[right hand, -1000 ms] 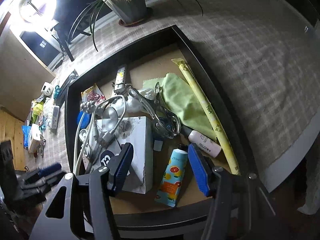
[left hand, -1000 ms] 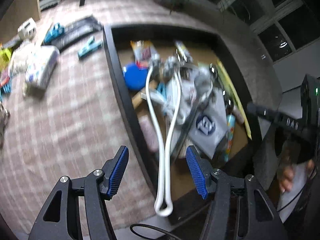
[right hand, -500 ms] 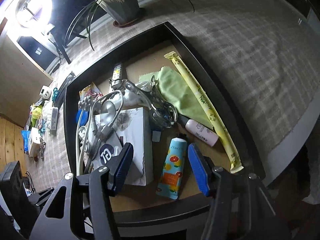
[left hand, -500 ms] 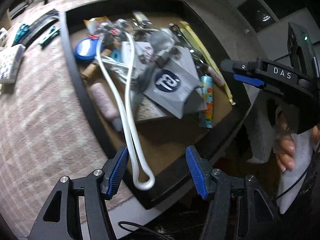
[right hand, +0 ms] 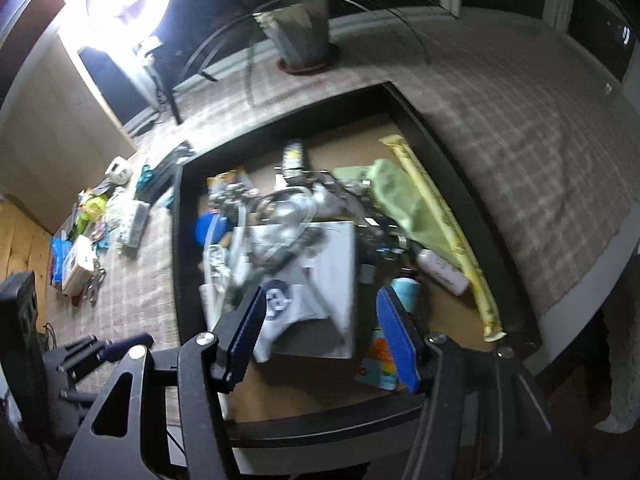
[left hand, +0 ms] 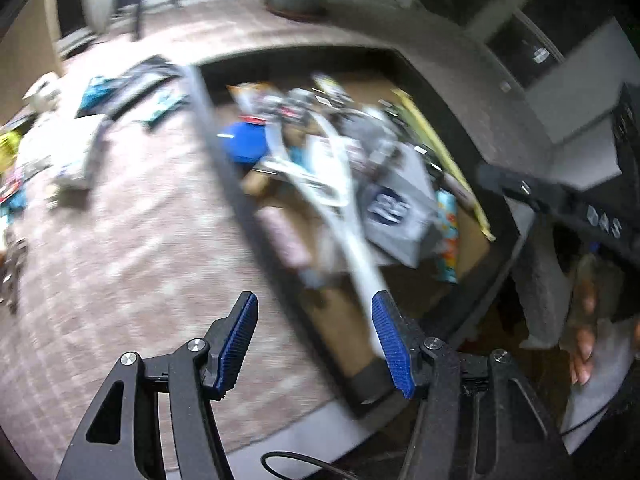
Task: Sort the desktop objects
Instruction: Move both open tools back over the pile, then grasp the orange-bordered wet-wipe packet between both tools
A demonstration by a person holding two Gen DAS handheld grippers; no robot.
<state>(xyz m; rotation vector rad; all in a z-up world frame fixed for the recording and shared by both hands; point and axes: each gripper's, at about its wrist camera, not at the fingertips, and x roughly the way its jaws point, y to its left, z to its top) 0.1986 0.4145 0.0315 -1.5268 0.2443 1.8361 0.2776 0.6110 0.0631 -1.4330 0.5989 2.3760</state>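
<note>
A dark-rimmed tray (right hand: 178, 248) is crowded with objects: a white box (right hand: 332, 256), a grey pouch with a round logo (left hand: 396, 208), a looped white cable (left hand: 344, 216), a green cloth (right hand: 404, 200), a long yellow stick (right hand: 444, 220), a small white bottle (right hand: 440, 270) and an orange-patterned tube (right hand: 382, 360). My right gripper (right hand: 320, 332) hangs open above the tray's near side, nothing between its blue pads. My left gripper (left hand: 316, 344) is open and empty over the tray's near left rim (left hand: 236, 188). The left wrist view is blurred by motion.
Several loose items (right hand: 92, 232) lie on the checked tablecloth (left hand: 120, 240) left of the tray. A potted plant (right hand: 300, 36) and a bright ring light (right hand: 128, 4) stand at the back. A person's hand (left hand: 584, 340) holds the right gripper (left hand: 560, 200) beside the table edge.
Both grippers have drawn back and up from the tray, which looks smaller now. The left view has swung toward the tablecloth. Both jaws stay as wide as before.
</note>
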